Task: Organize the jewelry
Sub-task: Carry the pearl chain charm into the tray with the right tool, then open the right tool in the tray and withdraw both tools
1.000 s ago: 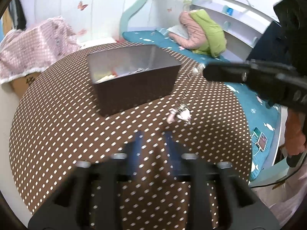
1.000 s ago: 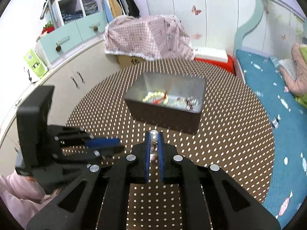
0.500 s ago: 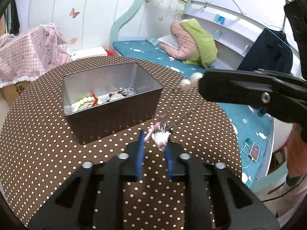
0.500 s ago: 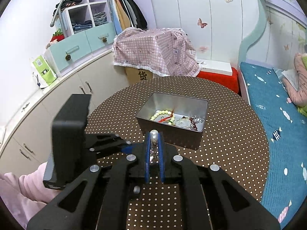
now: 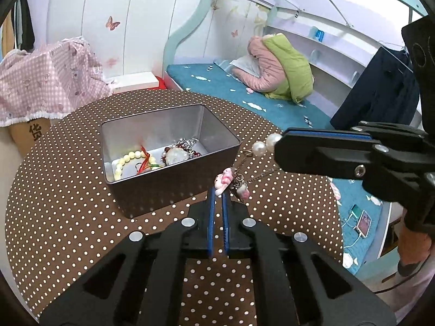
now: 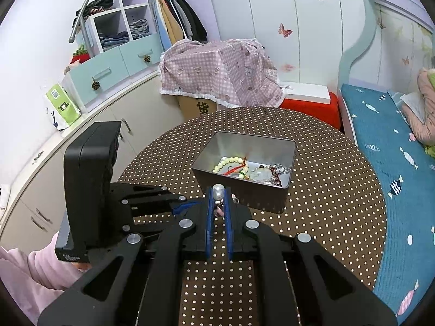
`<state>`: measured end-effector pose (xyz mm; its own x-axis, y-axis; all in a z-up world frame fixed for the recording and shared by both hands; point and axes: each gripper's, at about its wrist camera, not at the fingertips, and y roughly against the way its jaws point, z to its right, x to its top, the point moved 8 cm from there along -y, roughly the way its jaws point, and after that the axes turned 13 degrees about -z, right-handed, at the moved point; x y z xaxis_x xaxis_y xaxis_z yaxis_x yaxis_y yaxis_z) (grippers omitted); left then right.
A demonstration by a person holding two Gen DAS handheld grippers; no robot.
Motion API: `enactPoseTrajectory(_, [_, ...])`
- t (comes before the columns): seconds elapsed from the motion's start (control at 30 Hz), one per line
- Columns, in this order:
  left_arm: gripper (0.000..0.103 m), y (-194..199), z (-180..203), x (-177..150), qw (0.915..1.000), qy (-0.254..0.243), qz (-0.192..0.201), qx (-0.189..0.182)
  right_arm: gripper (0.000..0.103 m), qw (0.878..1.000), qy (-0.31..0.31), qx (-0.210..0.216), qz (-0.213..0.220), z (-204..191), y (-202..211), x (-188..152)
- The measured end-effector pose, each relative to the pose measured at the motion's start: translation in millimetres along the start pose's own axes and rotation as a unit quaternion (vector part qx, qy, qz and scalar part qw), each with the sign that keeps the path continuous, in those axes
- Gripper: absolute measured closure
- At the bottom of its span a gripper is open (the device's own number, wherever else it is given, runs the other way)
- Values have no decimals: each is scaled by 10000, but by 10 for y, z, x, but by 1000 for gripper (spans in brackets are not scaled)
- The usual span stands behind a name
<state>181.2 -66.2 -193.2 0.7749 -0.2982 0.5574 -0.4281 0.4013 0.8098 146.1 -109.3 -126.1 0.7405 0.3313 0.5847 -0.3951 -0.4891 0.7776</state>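
1. Left gripper (image 5: 218, 193): jaws have just closed, clamped on the necklace's pink charm (image 5: 223, 180).
2. Right gripper (image 6: 218, 193): jaws clamped on its pearl end (image 6: 218, 190).
3. Necklace (image 5: 251, 172) hangs between them above the counter (image 5: 68, 217), beside the tin (image 5: 174, 187).

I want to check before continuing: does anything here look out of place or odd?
Yes. One necklace hangs above the table, stretched between both grippers: right gripper shut on its pearl end, left gripper on its pink charm. The other jewelry lies inside the tin.
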Motion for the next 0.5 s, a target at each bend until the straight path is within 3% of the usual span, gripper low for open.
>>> enactPoseTrajectory(0.5, [98,163,-354,432,9987,199,338,320,97,9999,22,14,133,125,-140,456])
